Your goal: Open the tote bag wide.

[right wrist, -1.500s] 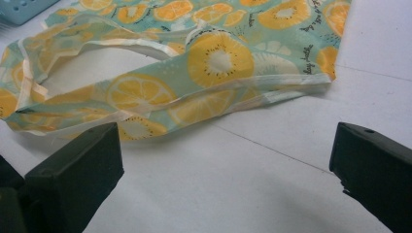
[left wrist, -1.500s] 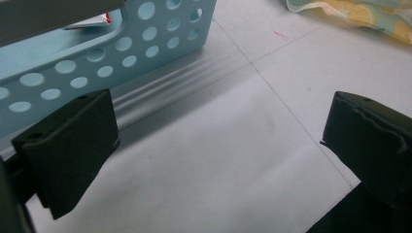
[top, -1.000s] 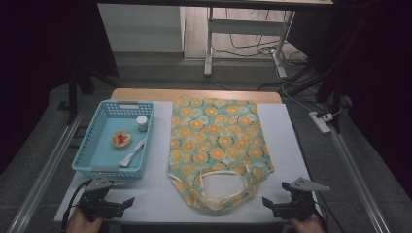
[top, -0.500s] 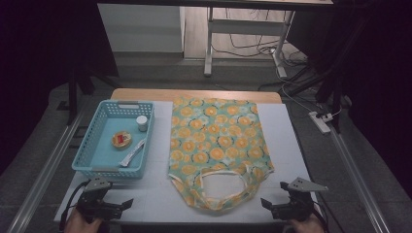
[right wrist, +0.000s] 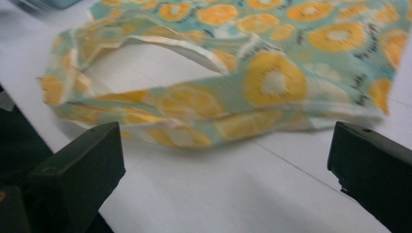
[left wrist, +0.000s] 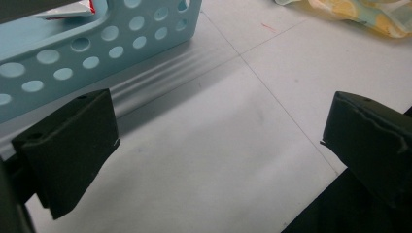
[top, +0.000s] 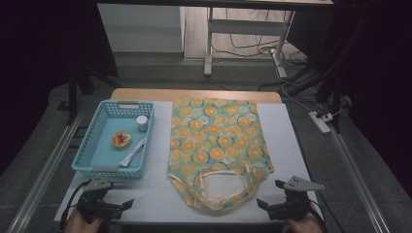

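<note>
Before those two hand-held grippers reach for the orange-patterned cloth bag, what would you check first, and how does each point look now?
1. Left hand-held gripper open: ok, jaws wide apart over the bare white table.
2. Right hand-held gripper open: ok, nothing between its jaws.
3. Orange-and-teal fruit-print cloth bag lying flat: ok, spread out with its handle loops toward the person.
4. Right gripper facing the bag: ok, the handles lie just ahead of its jaws, untouched.
5. Light blue perforated plastic basket apart from the bag: ok, a gap shows between them.
6. Bag's contents: cannot tell.
</note>
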Tool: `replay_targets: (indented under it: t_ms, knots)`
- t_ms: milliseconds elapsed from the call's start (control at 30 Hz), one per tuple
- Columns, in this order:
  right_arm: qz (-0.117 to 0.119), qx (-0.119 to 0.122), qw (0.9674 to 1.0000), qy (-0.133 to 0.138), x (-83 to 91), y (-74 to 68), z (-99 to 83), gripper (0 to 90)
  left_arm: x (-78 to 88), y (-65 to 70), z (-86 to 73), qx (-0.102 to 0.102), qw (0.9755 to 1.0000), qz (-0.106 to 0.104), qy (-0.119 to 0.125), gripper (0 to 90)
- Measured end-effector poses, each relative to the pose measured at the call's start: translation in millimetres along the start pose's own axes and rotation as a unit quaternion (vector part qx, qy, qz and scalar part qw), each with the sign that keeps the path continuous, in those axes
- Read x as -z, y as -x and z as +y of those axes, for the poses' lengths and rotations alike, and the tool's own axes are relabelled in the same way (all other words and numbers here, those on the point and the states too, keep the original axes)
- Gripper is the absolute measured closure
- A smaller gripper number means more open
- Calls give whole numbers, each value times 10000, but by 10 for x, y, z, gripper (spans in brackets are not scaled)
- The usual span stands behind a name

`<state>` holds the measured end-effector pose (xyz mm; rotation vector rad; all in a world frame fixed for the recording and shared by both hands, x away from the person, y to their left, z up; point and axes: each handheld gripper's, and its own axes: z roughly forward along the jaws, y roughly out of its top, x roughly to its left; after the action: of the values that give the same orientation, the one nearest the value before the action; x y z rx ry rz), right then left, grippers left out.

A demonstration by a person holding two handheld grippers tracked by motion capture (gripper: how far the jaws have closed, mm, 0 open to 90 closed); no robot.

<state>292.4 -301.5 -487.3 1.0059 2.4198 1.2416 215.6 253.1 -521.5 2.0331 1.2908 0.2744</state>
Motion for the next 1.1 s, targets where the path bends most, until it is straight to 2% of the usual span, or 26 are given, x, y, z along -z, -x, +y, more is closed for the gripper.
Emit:
replay_targets:
  t_ms: [133, 667, 967, 1100]
  knots:
    - [16, 234, 9997, -89, -56, -69, 57, 2, -7, 0, 3, -7, 10000, -10, -30, 0]
    - [323, 486, 9978, -301, -210, -204, 173, 1, -30, 17, 16, -99, 9998, -7, -147, 0]
    - [555, 801, 9943, -427, -375, -333, 305, 2, -28, 10, 14, -63, 9999, -26, -131, 0]
    - [758, 947, 9914, -491, -471, -393, 383, 2, -27, 4, 13, -44, 9999, -36, -126, 0]
